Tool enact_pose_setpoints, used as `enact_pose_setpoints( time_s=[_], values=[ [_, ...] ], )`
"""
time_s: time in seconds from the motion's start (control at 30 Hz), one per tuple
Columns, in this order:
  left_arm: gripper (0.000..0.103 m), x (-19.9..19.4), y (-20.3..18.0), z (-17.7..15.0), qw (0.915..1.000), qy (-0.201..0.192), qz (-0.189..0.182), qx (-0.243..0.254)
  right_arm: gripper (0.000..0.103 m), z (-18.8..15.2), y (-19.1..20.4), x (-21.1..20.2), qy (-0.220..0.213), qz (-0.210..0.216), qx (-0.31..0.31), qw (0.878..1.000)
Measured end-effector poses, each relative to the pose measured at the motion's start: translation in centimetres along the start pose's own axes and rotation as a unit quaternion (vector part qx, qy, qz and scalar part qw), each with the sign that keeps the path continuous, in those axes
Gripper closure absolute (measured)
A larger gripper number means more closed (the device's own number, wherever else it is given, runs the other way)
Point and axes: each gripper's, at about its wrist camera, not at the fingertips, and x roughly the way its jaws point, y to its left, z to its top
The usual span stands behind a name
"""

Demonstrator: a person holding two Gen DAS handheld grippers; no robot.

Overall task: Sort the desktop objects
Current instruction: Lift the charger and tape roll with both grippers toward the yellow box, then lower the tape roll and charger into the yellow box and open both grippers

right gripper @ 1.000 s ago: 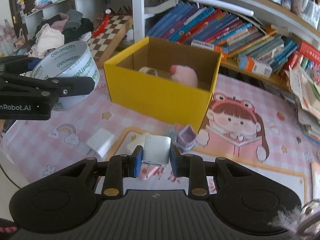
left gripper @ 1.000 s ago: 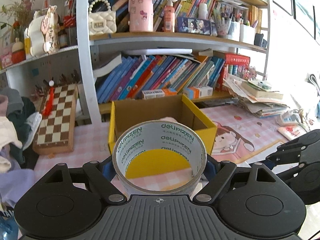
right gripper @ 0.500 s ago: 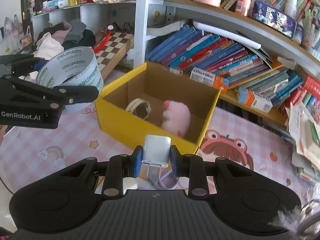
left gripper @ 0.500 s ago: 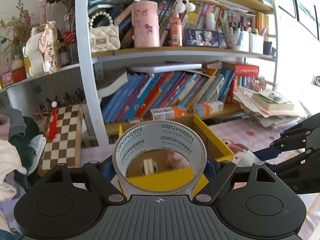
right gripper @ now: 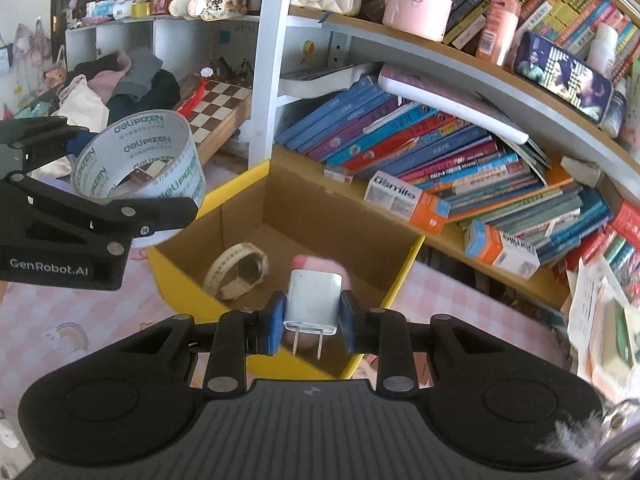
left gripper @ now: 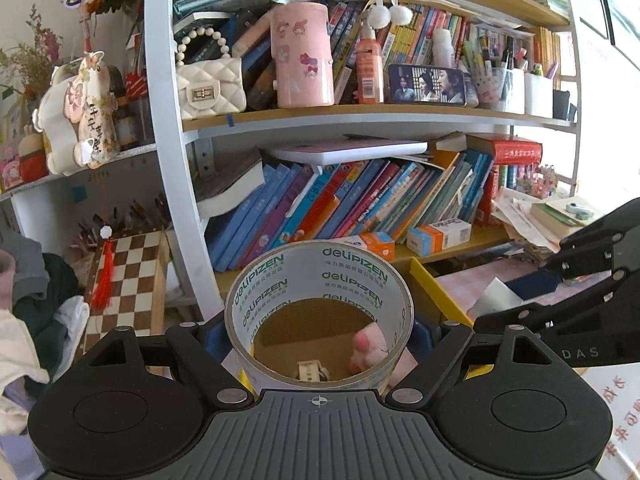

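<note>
My left gripper is shut on a clear tape roll printed "deliPIZEN" and holds it above the left edge of the yellow cardboard box; the roll also shows in the right wrist view. My right gripper is shut on a white charger plug, prongs toward me, over the box's near side. Inside the box lie a worn tape roll and a pink plush toy, partly hidden by the plug.
A bookshelf packed with leaning books stands right behind the box. A chessboard and a clothes pile lie at the left. Paper stacks sit at the right on the pink checked desk mat.
Both grippers have risen and moved forward over the yellow box, still holding the tape roll and the plug. The box's inside now lies under both.
</note>
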Motion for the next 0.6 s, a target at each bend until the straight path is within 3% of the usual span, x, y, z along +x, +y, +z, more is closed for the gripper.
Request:
enact_pose_setpoints(
  time_s=[0.6],
  values=[
    [0.019,6.6,-0.6,0.5,0.9982,0.051,0.023,0.022,0.076,4.0,-2.6,6.6,0.006,0.013,-0.026,1.000]
  ],
)
